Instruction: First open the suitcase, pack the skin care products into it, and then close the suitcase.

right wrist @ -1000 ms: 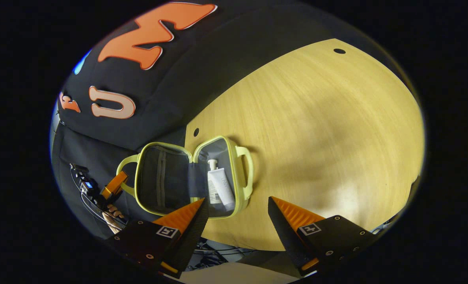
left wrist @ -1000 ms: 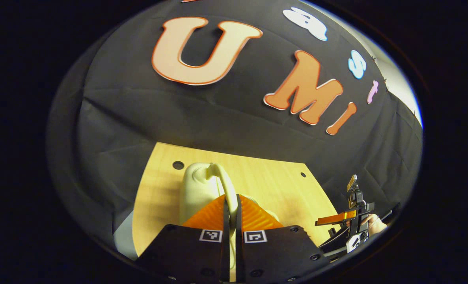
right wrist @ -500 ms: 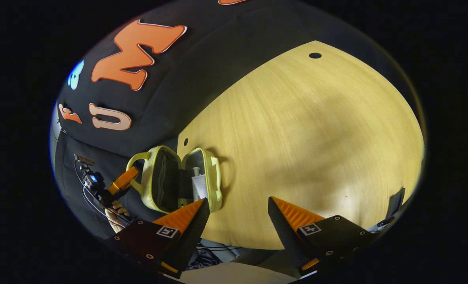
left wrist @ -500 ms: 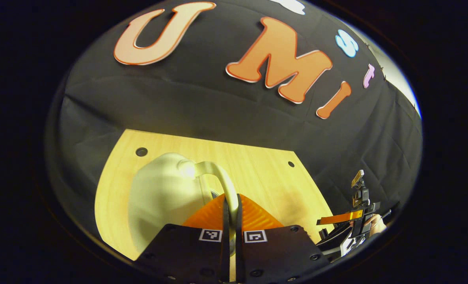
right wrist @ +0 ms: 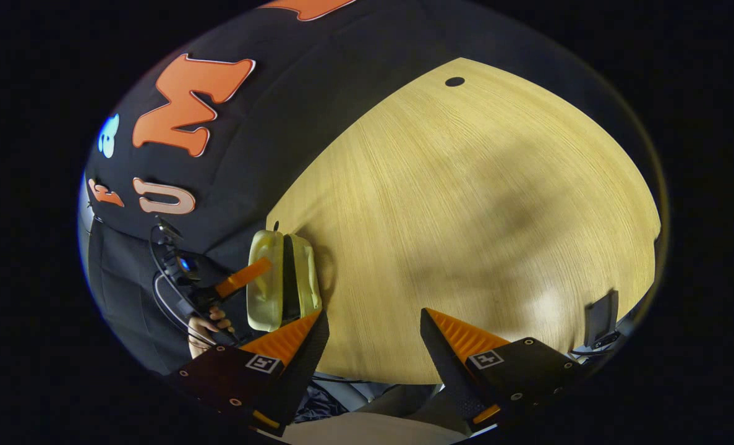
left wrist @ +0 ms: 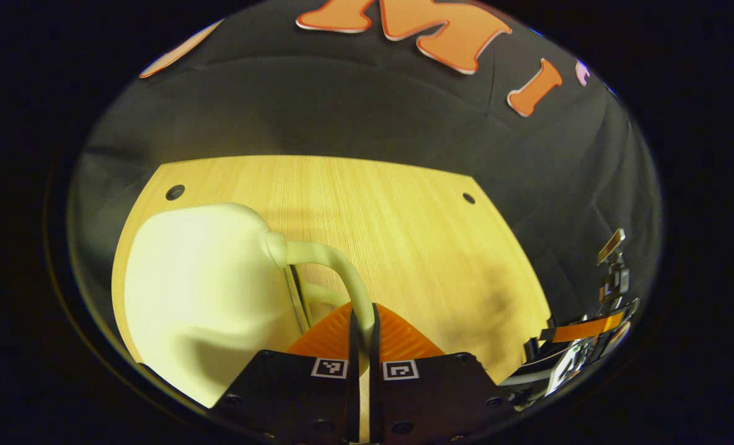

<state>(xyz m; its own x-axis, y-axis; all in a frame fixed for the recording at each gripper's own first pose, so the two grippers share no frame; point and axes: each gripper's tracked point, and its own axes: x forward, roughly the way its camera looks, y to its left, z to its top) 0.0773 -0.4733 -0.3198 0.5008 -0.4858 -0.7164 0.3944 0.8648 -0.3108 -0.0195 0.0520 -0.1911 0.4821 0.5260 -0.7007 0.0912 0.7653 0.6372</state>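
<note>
The pale yellow suitcase (right wrist: pixel 283 278) lies at the table's left edge with its two halves nearly together, a narrow dark gap between them. In the left gripper view its lid (left wrist: pixel 206 290) fills the lower left, and the curved handle (left wrist: pixel 332 266) runs down between my fingers. My left gripper (left wrist: pixel 362 321) is shut on that handle; the right gripper view shows the left gripper (right wrist: pixel 237 281) at the case, with a hand (right wrist: pixel 209 321) behind it. My right gripper (right wrist: pixel 373 314) hovers open near the table's front edge, right of the case. The case's contents are hidden.
The wooden table (right wrist: pixel 465 216) stretches wide to the right of the case, with a small round hole (right wrist: pixel 454 81) at its far corner. A dark flat object (right wrist: pixel 598 315) stands at the right edge. The right gripper (left wrist: pixel 580 327) shows off the table's right side.
My left gripper has swung the lid over by its handle, taking the case from wide open to nearly shut. The white tube inside has gone out of sight. The right gripper stays open.
</note>
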